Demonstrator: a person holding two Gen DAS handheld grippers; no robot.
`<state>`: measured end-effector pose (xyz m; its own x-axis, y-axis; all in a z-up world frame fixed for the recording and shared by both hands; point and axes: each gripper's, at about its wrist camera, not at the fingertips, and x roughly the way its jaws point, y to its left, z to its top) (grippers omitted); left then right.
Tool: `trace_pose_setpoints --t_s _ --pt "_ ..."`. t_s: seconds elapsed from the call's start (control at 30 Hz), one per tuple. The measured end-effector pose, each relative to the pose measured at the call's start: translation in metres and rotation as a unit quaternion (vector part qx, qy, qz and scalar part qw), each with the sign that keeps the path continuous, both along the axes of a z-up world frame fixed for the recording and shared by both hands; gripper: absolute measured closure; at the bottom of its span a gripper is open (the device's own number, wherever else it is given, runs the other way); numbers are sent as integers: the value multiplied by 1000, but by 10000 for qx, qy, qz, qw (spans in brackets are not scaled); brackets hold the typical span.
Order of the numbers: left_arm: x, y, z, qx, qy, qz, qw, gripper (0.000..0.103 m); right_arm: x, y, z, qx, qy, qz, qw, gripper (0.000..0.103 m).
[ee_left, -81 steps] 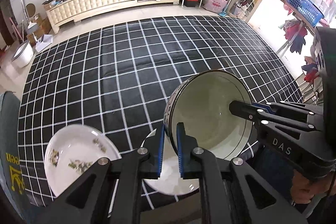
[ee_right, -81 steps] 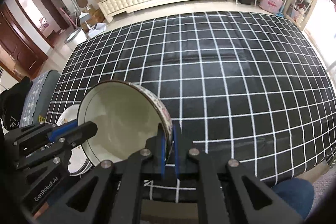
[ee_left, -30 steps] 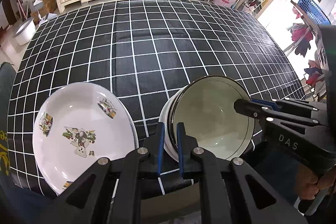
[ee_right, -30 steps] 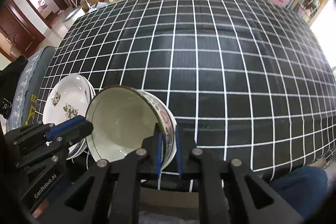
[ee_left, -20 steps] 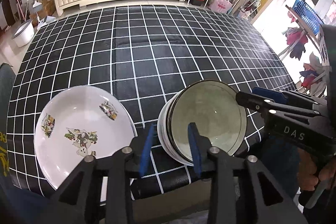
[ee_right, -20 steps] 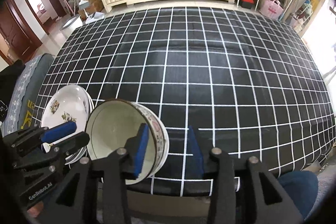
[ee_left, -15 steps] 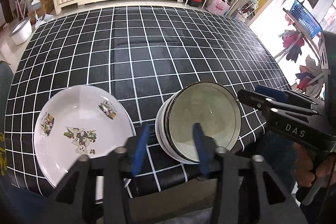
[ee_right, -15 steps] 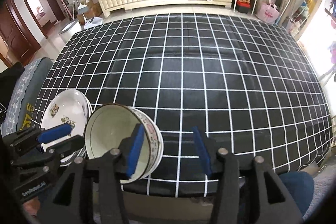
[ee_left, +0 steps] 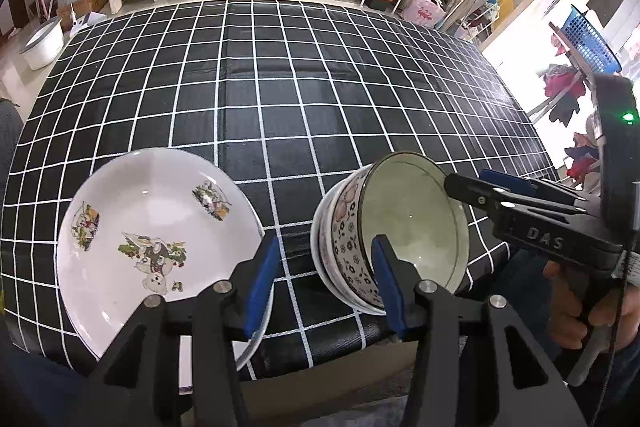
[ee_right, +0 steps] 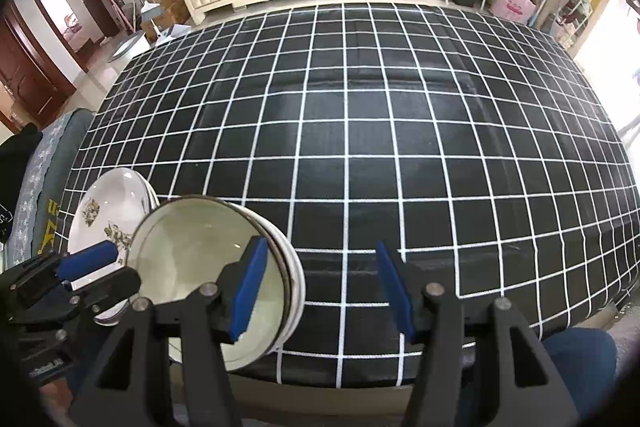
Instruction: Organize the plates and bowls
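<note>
Both grippers stand with their blue-padded jaws spread wide and hold nothing. The left gripper (ee_left: pixel 324 275) hangs above the near edge of the worktop (ee_left: pixel 320 75), one pad over the rim of the plate (ee_left: pixel 152 239) and the other just in front of the stacked bowls (ee_left: pixel 384 239), touching neither so far as can be judged. The right gripper (ee_right: pixel 324 291) hovers at the same near edge, its left pad over the bowls' rim (ee_right: pixel 212 267) and its right pad over bare checked cloth. The top bowl, flower-patterned outside and pale inside, sits nested in a white one beneath it; how many bowls lie under it cannot be told. The plate, printed with small figures, lies just left of the bowls on at least one further plate, whose rims show at its edge in the right wrist view. The step in hand appears to be the release after nesting a bowl; with one pile of plates and one of bowls side by side and the rest of the cloth bare, the task looks close to done. The next move probably calls for lifting both grippers clear without brushing either rim. A hand (ee_left: pixel 580 307) grips the right tool's handle at the lower right, its body angled in toward the bowls.
</note>
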<state>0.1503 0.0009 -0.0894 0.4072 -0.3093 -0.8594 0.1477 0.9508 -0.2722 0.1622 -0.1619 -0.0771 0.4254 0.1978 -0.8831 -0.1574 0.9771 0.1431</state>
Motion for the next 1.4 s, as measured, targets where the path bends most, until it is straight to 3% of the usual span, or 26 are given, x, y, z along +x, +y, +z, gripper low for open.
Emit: trace_pose_setpoints --t_s 0.47,0.67,1.0,1.4 --pt "5 3 2 137 -64 -54 9999 57 -9 -2 6 68 -7 36 10000 42" --pt "2 4 16 -107 -179 -186 9996 57 -17 -2 14 144 -53 86 9998 42" --pt "4 0 3 -492 183 -446 9976 57 -17 -4 3 451 309 -153 9984 33" --pt "18 -3 -33 -774 684 -521 9933 57 -11 -6 -33 689 885 -464 9926 33"
